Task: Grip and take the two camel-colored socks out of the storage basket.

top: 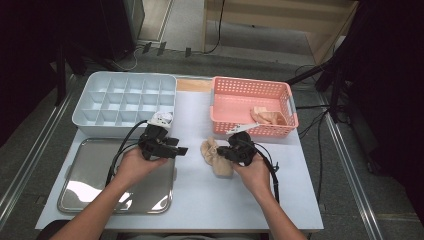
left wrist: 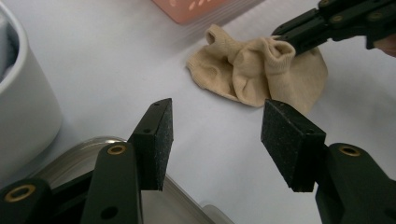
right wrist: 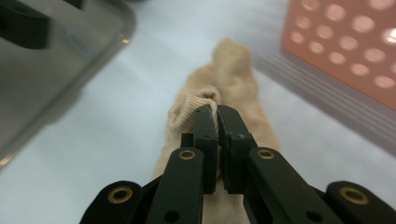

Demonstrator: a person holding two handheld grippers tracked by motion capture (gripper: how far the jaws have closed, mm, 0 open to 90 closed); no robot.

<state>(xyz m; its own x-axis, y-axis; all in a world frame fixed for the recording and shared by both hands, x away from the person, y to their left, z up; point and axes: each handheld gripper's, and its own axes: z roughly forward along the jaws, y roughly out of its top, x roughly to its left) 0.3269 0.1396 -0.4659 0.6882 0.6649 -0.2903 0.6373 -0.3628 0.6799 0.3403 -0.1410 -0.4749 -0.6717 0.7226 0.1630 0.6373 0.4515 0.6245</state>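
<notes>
No brand or writing I can read anywhere, not on the basket, the organizer or the sock.

My right tongs [right wrist: 217,112] are pinched tight on the ribbed cuff of the beige sock [top: 215,156], with the jaws pressed together on a fold of the knit. The sock lies crumpled on the white tabletop [top: 200,200], just in front of the pink perforated basket [top: 252,131] and not touching it. My left tongs [left wrist: 224,140] are spread wide with nothing between the pads, hovering over the edge of the steel tray [top: 90,170] and aimed at the sock from the side.

Room-wise: there's a strip of bare tabletop between the tray's right rim and the sock, and a wide clear patch toward my edge. The white compartment organizer [top: 125,100] sits behind the tray, just beside the left tongs.

The high view shows more beige fabric [top: 267,116] lying in the basket. The left gripper view shows the other tongs biting the cuff from the right and the sock's bunched folds. The right gripper view shows the tray's rounded corner off to the upper left.
</notes>
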